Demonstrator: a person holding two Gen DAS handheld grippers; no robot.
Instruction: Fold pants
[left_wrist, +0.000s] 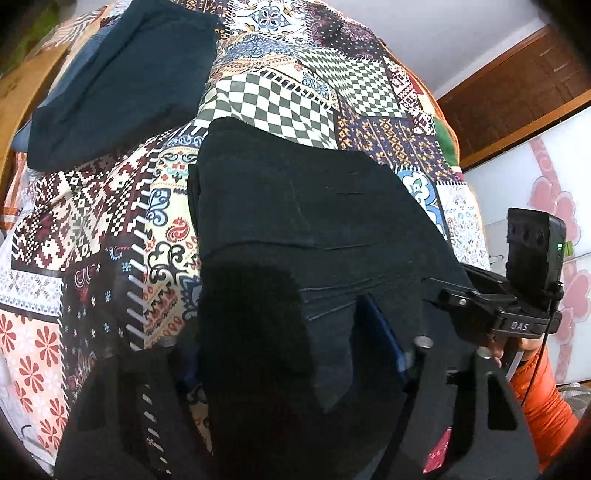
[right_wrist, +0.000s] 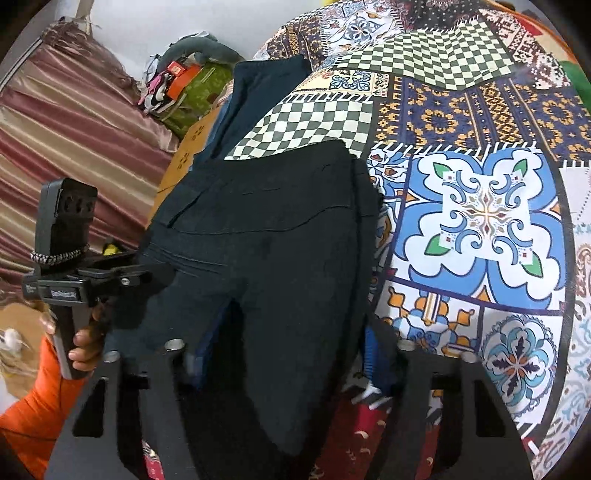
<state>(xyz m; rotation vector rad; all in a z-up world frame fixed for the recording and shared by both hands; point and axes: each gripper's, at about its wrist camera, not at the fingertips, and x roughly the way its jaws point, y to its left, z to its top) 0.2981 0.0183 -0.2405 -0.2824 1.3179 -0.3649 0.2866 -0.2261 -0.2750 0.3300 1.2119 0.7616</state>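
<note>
Pants: black pants (left_wrist: 295, 206), partly folded, lie on the patterned bedspread (left_wrist: 88, 206); the near end rises into both grippers, the far end rests flat on the checked patch.
Left gripper: left gripper (left_wrist: 291, 369) has dark cloth filling the gap between its jaws; a blue pad shows at the right jaw beside the cloth. Whether the pads actually press on it cannot be told, since the cloth hides the left jaw's tip.
Right gripper: right gripper (right_wrist: 280, 354) likewise has the pants' edge draped between its jaws, blue pads glimpsed at both sides. A clamp cannot be confirmed; the fabric covers the contact.
Hands: in the right wrist view a hand (right_wrist: 83, 343) in an orange sleeve (right_wrist: 33, 413) grips the other tool's handle; only fingers show.
Second garment: a dark teal folded garment (left_wrist: 122, 81) lies well apart from the pants, at the far left of the bed, over something blue that is mostly hidden.
Surroundings: striped curtain (right_wrist: 74, 122) and a green bag (right_wrist: 195, 92) beyond the bed, cut off by the lens rim.
</note>
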